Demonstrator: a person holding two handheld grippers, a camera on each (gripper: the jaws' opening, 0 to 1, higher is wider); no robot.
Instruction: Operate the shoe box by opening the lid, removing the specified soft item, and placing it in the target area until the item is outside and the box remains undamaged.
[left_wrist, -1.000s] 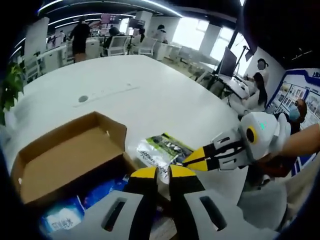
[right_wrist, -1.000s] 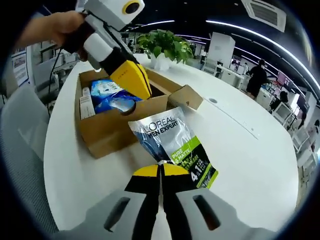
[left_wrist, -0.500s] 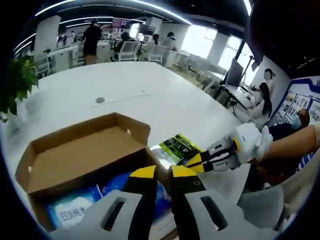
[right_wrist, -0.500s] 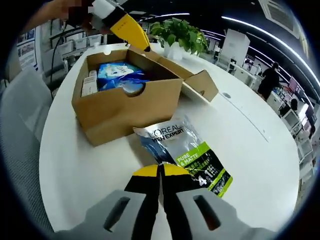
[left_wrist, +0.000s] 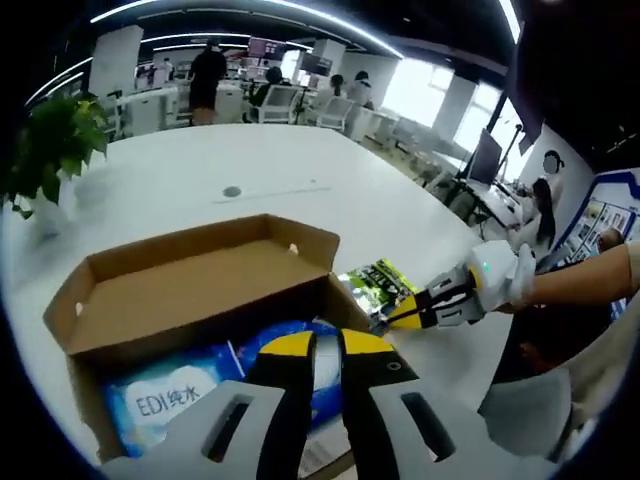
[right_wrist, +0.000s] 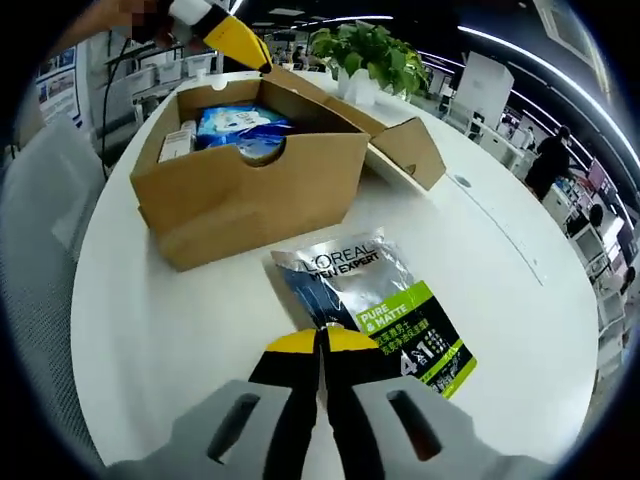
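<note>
one shoe box (right_wrist: 240, 190) open, one pouch (right_wrist: 375, 305) outside.

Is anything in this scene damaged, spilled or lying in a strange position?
Nothing stands out. The cardboard box stands on the white table with its lid folded open and no visible tears or dents. The silver-and-green pouch lies flat on the table beside it, with the right gripper shut on its edge.

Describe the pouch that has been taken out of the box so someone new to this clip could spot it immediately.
On the round white table, beside the open brown cardboard shoe box, lies a flat silver pouch with a green lower half, its near edge at the right gripper. It is outside the box, unlike the blue packs inside.
</note>
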